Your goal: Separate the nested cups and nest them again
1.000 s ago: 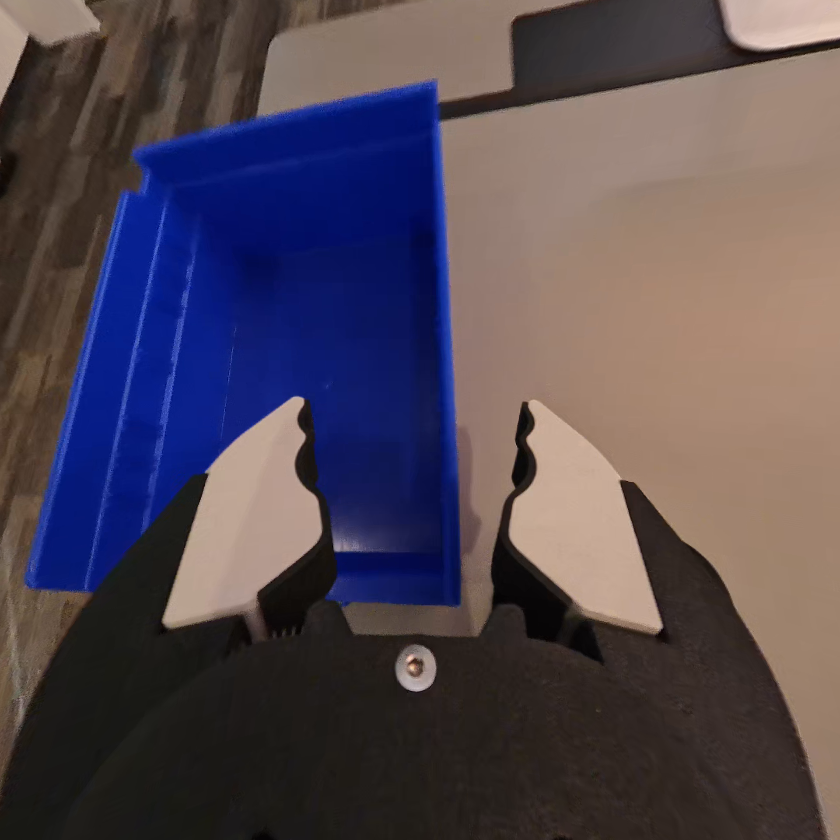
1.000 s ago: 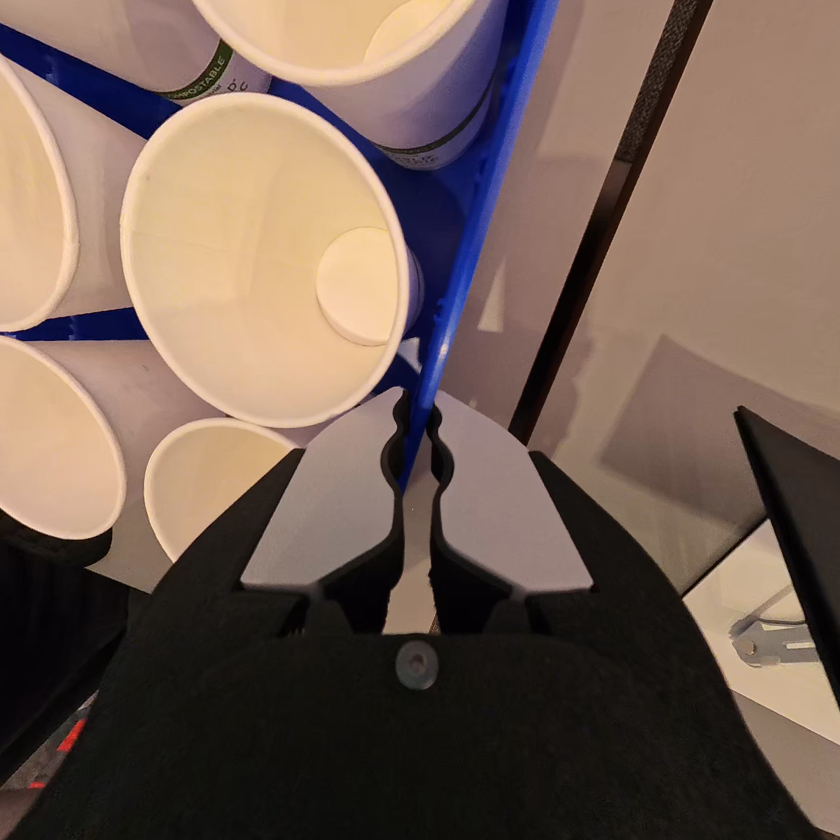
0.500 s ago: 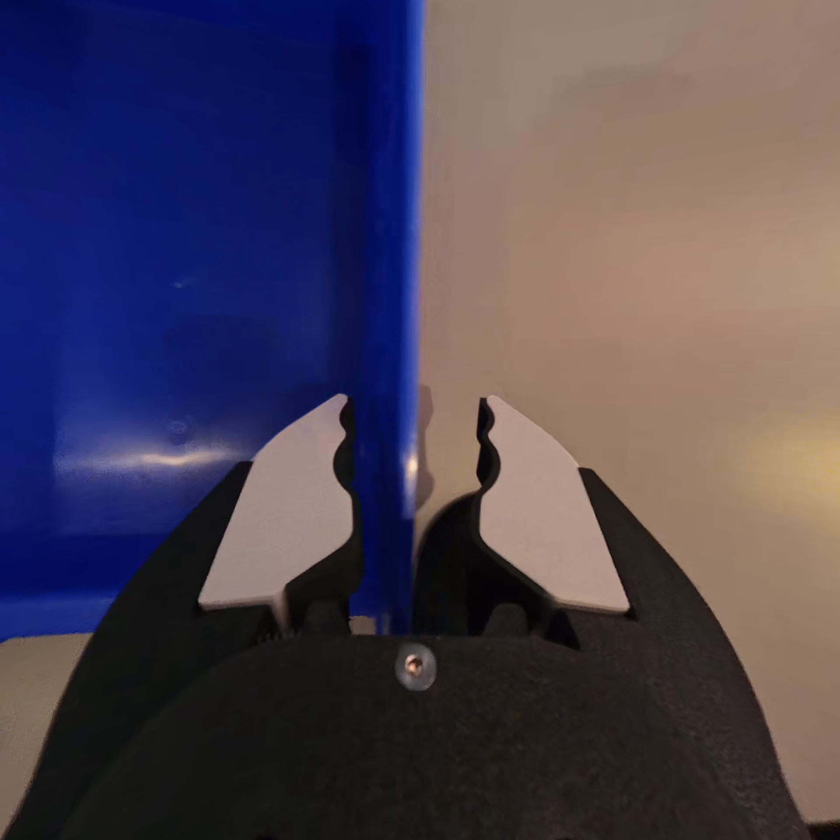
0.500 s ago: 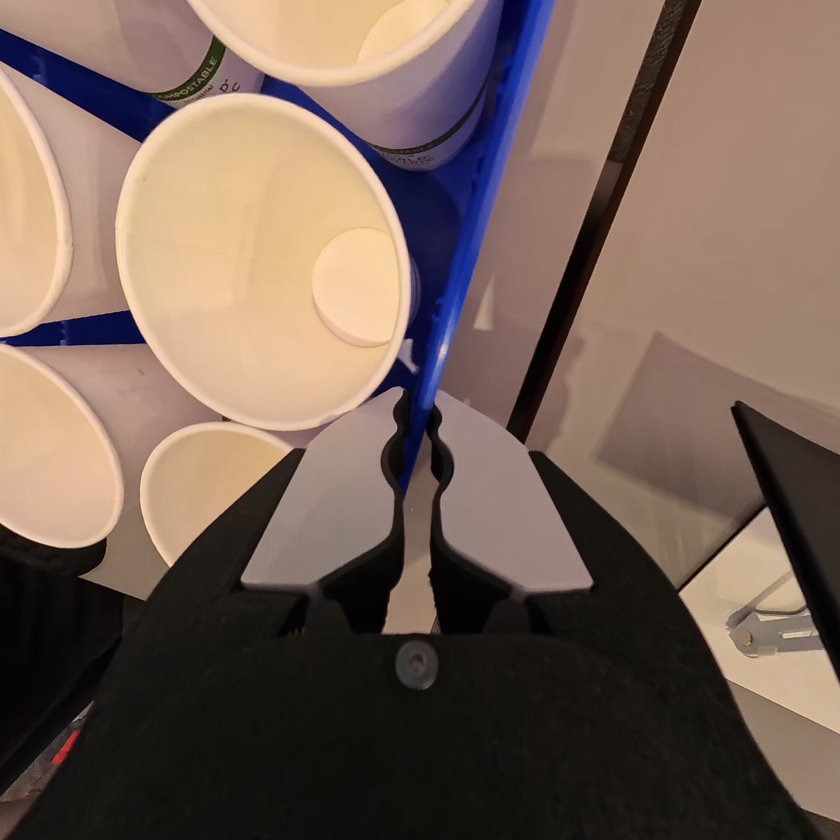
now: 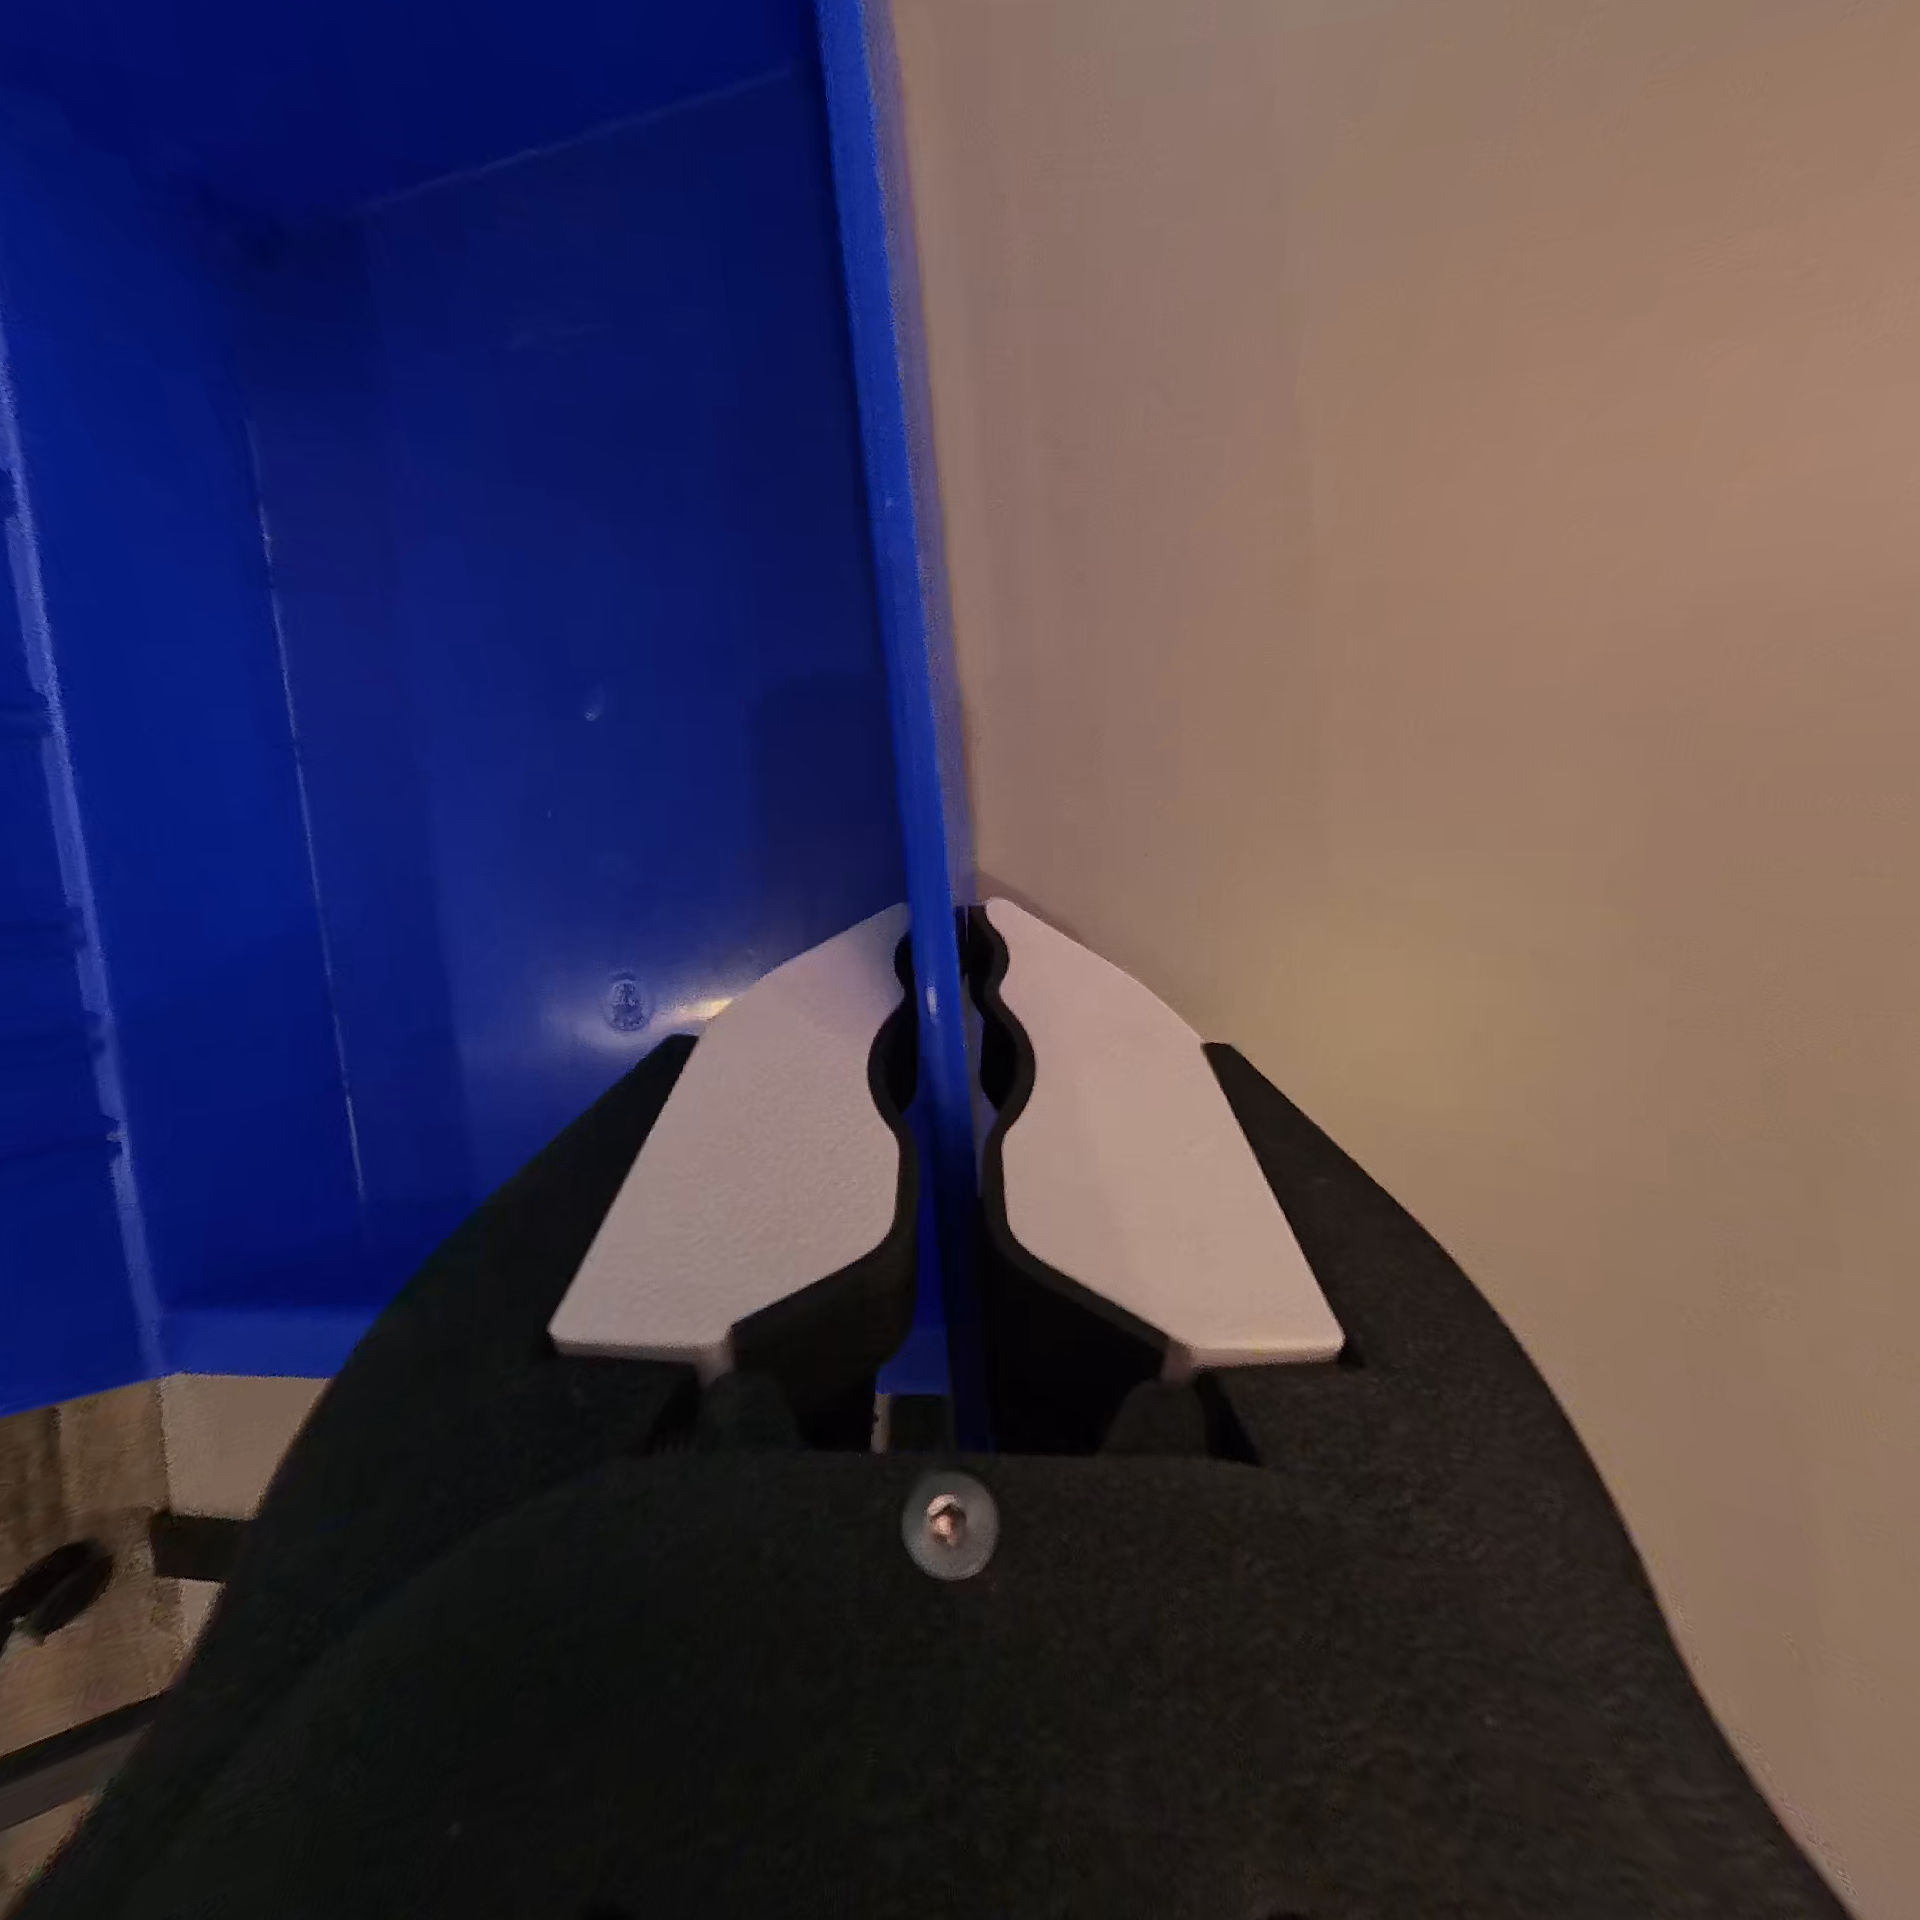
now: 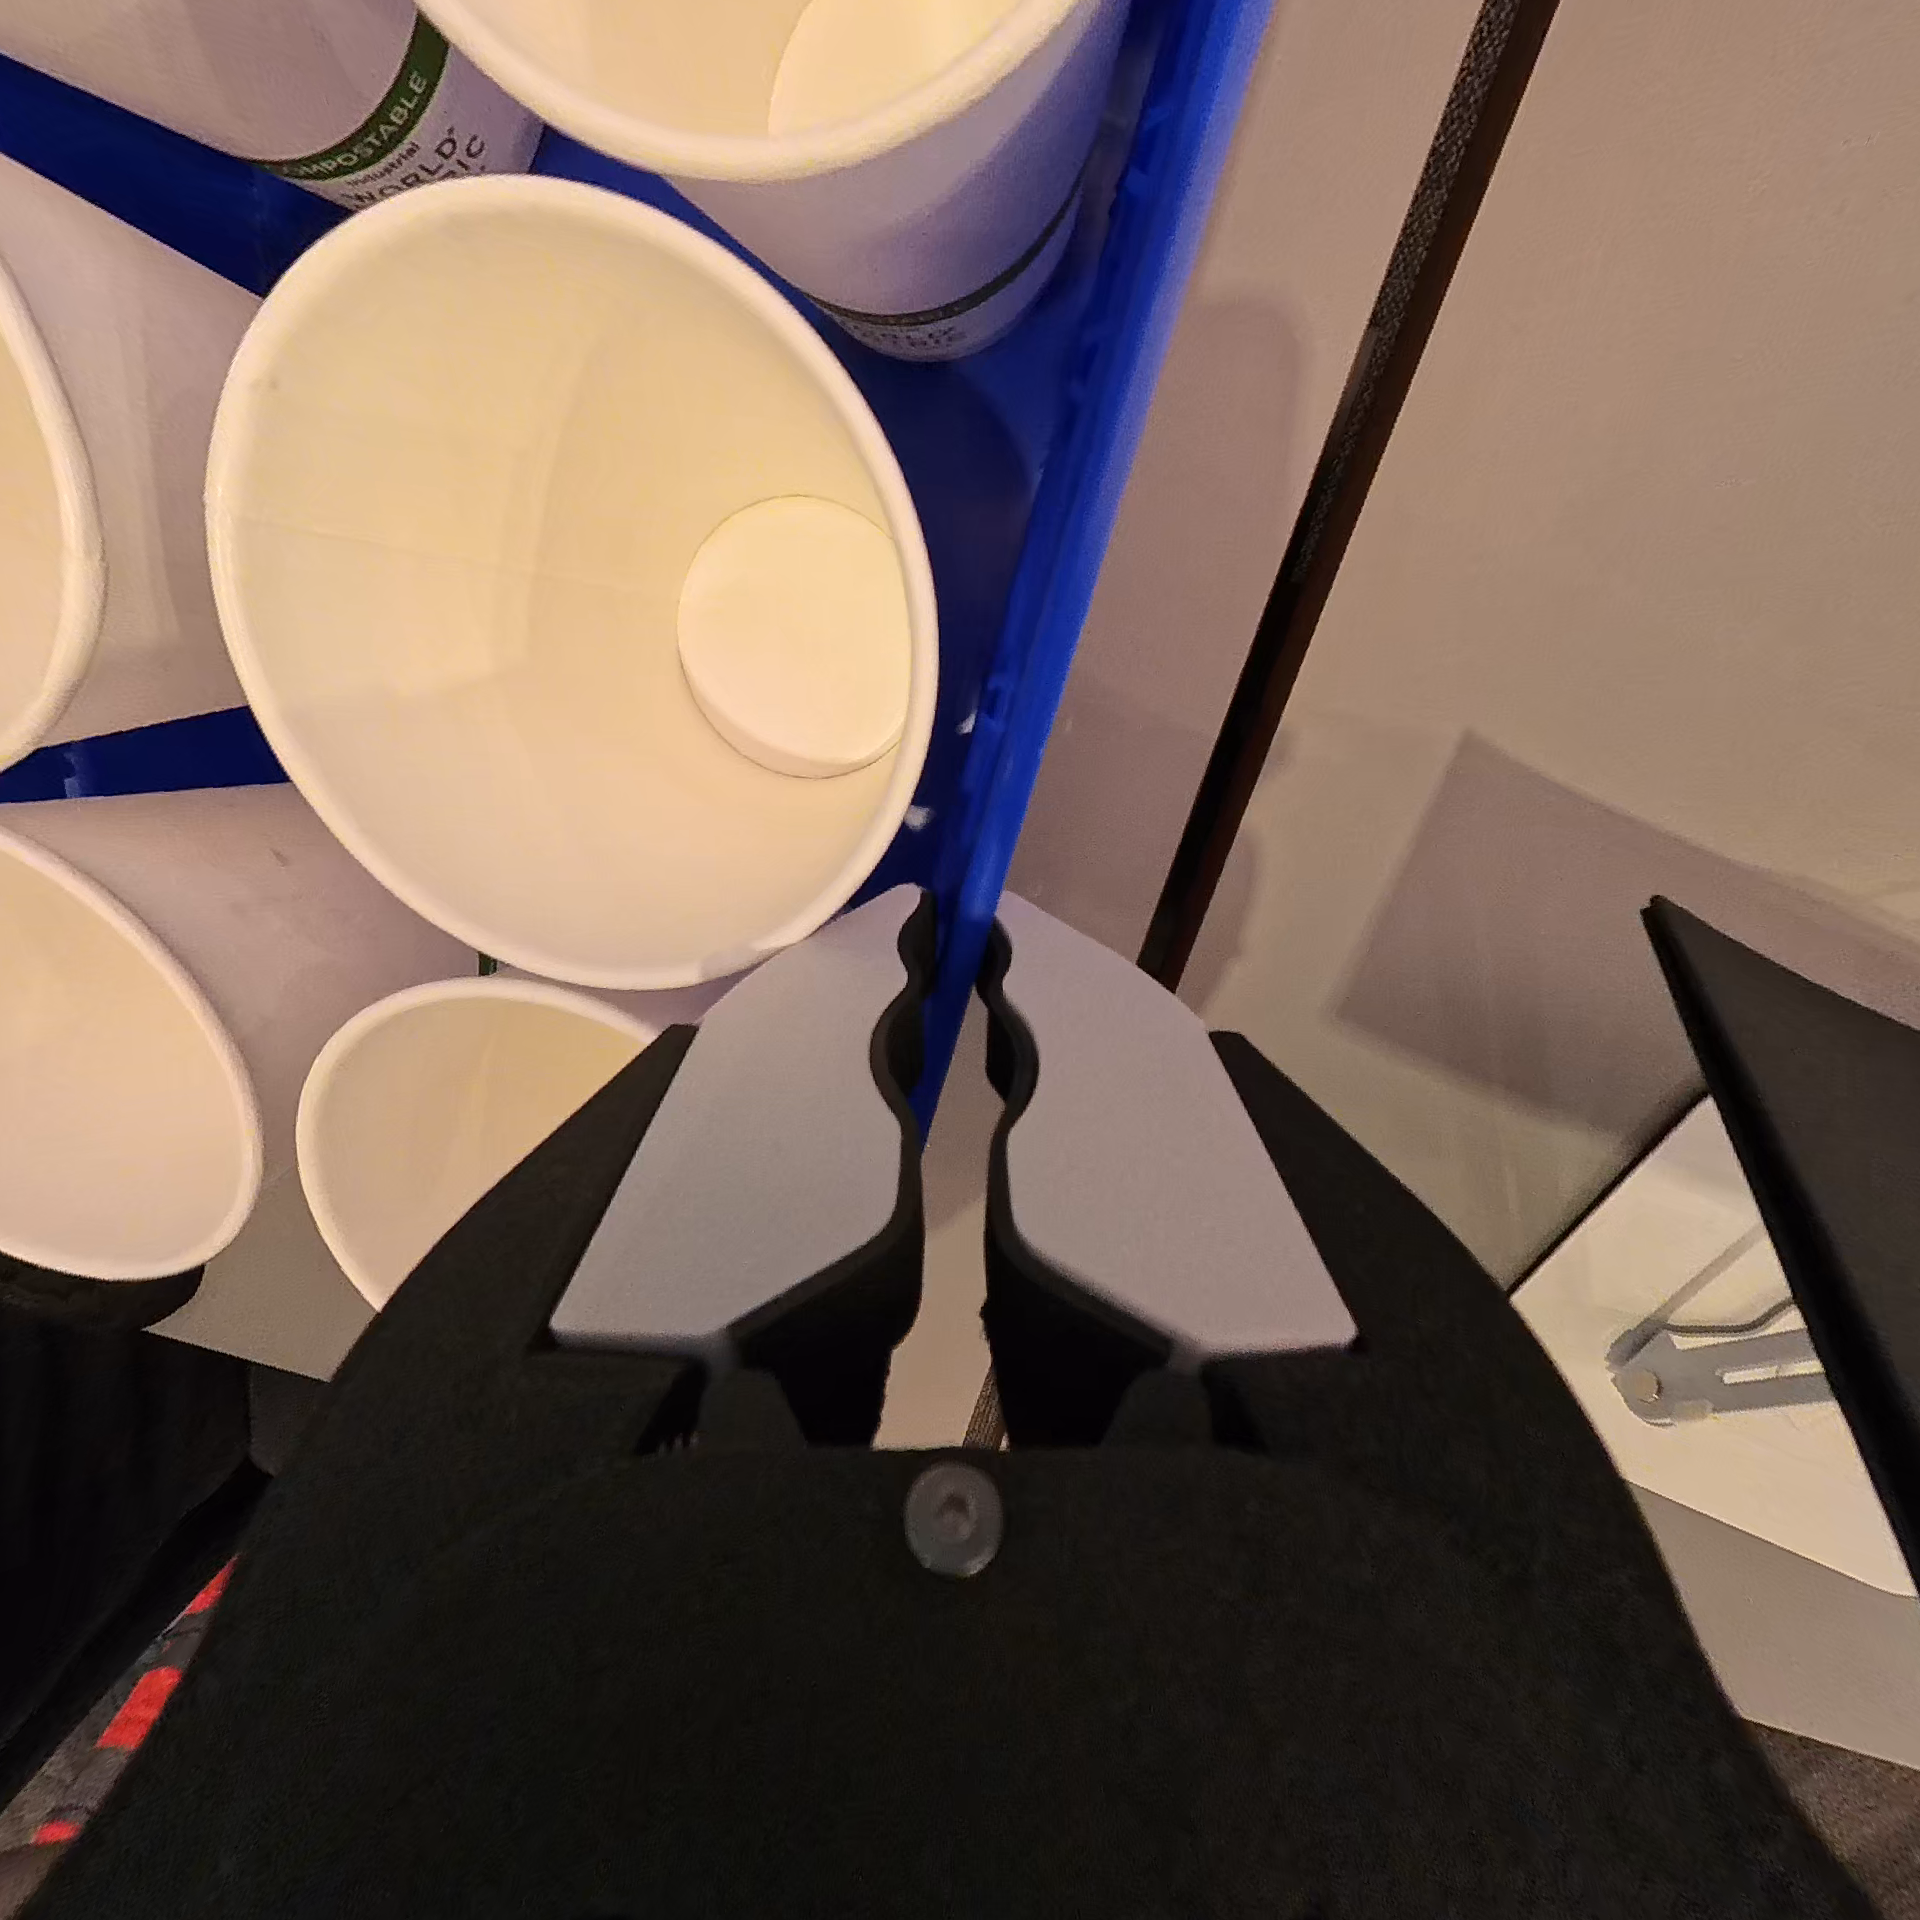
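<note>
In the left wrist view, the left tongs (image 5: 943,914) were closed on the thin right wall of a blue bin (image 5: 883,520), one finger inside the bin and one outside. The inside of this bin showed only its blue floor and walls. To the right of the wall lay the pale worktop (image 5: 1455,623), and at the lower left corner a strip of wood-pattern floor (image 5: 73,1475) was visible.

In the right wrist view, the right tongs (image 6: 956,925) were likewise clamped on the right wall of a blue bin of cups (image 6: 1091,520), near its front corner. Just beyond the left finger stood a white paper cup (image 6: 520,582), open mouth toward the camera, its rim touching or nearly touching the fingertip. More white cups (image 6: 914,156) stood around it in the bin, at the left, below and behind; whether any of them were nested I could not tell. To the right of the bin a dark seam (image 6: 1351,468) crossed the pale worktop, and farther right lay a black flat object (image 6: 1818,1143) over a white sheet (image 6: 1662,1403).
</note>
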The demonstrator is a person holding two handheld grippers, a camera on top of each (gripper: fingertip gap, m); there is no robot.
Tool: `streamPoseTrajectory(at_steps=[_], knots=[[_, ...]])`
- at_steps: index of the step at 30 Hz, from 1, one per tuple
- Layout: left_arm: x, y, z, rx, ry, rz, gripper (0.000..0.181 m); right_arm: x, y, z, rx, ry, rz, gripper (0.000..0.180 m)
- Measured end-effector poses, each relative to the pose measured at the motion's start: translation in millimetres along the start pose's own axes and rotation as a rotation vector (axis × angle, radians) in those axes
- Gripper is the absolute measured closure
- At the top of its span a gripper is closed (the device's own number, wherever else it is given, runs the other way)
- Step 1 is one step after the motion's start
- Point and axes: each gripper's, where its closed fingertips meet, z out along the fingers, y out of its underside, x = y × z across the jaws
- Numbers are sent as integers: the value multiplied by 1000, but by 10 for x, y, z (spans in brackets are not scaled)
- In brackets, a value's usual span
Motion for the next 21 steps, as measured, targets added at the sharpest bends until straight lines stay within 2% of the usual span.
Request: streamPoseTrajectory(at_steps=[8,15,21], knots=[[924,-191,-109,24,22,101,174,0,2,2,-6,-5,3,174],[1858,-217,-301,8,41,289,172,-5,-1,4,-3,-24,33,175],[2569,-276,-422,42,96,364,163,-22,-58,18,18,-11,74,176]])
